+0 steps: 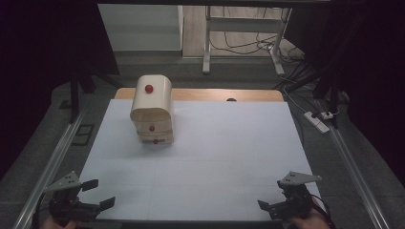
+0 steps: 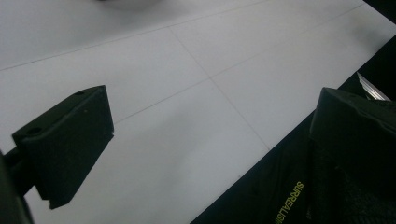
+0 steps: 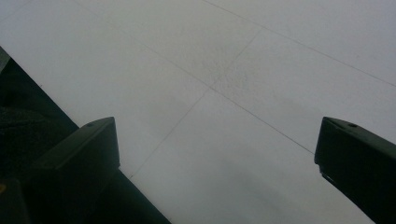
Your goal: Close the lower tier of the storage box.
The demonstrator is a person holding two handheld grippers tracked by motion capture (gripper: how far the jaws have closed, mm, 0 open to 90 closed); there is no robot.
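Both grippers, left [image 1: 98, 192] and right [image 1: 268, 205], are idling with jaws apart (nothing held); I'm seeing the cream drawer cabinet [image 1: 152, 109] standing upright well ahead, closer to my left gripper.

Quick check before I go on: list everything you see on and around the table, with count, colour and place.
Small drawer cabinet: one, cream, rounded top, far left part of the table.
Knobs: three, red, one on the cabinet's upper curved face, two on the drawer fronts below.
Table: one, white top with thin grid lines, wooden strip along its far edge.
Power strip: one, white, on the floor right of the table.
Cables: several, dark, on the floor beyond the table.
Left gripper: one, black with grey plate, near left corner, jaws open, holding nothing.
Right gripper: one, black with grey plate, near right corner, jaws open, holding nothing.
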